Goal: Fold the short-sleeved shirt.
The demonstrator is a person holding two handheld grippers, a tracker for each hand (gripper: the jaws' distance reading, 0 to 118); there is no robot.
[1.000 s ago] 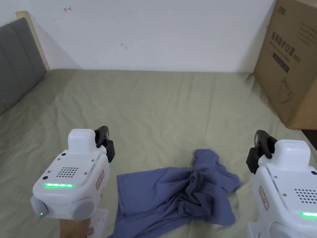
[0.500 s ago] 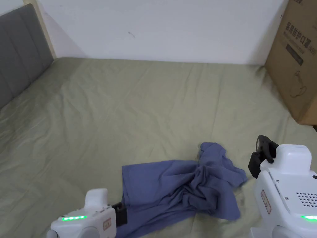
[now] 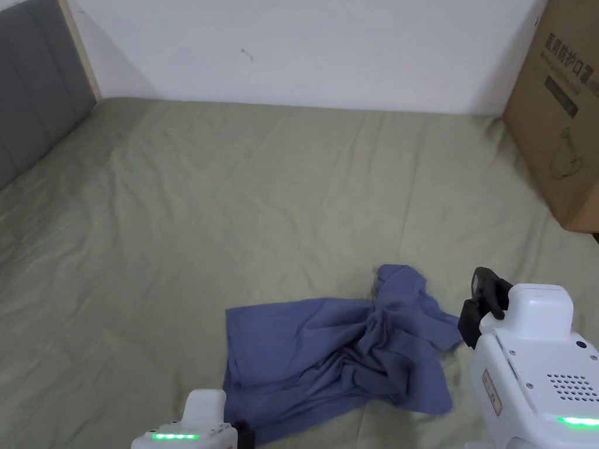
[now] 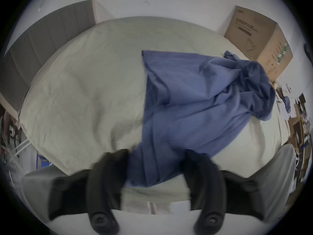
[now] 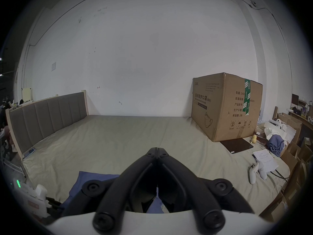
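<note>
**Crumpled shirt on bed, two hand-held grippers at the near edge**

The bed [image 3: 234, 193], covered by a pale green sheet, carries a large closed cardboard box [image 3: 561, 111] at its far right corner; its contents cannot be seen. The blue short-sleeved shirt [image 3: 327, 362] lies crumpled on the sheet near the front edge. The left hand-held gripper [image 4: 156, 167] has its jaws spread wide, with the shirt's near corner between them, untouched by either. The right hand-held gripper [image 5: 157, 151], just right of the shirt, has its jaw tips pressed together, empty.
</note>
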